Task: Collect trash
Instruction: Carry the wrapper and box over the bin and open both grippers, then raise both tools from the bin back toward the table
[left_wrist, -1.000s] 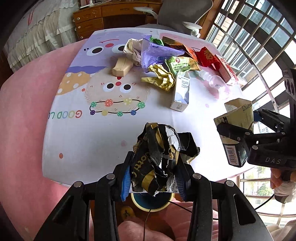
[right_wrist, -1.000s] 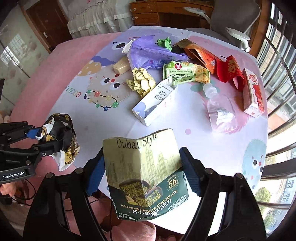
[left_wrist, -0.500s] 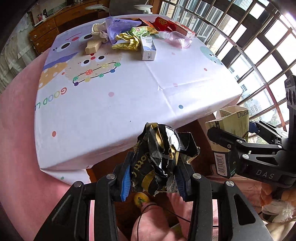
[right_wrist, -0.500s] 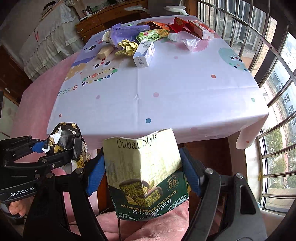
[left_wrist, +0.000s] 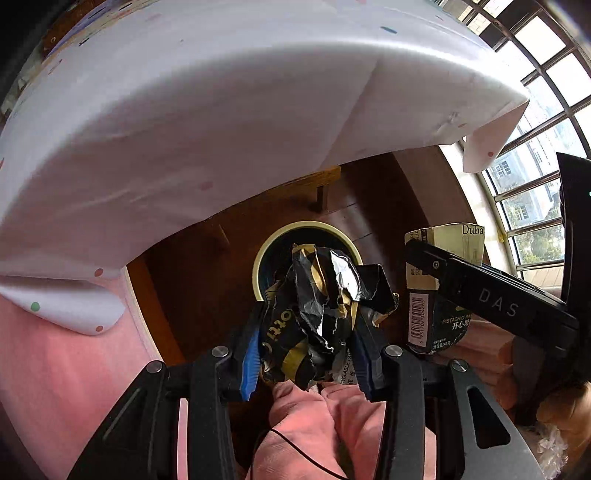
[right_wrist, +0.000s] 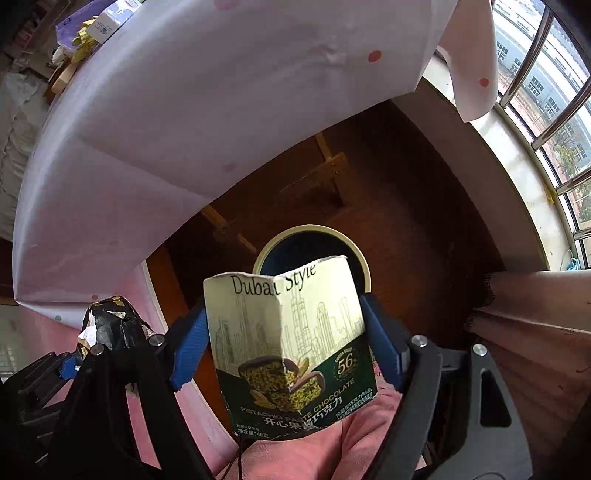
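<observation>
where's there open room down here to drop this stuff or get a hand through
The clearest opening is the round bin mouth, its dark inside looking bare, under the tablecloth overhang. Brown floor right of the bin, toward the window, is bare. Nearest the cameras it is crowded: crumpled black wrapper, chocolate box, pink-clad knees.

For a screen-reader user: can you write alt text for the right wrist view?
The right tool grips a pistachio chocolate box above a round bin on the floor, under the table's white cloth. At left, the left tool holds a crumpled black wrapper.
</observation>
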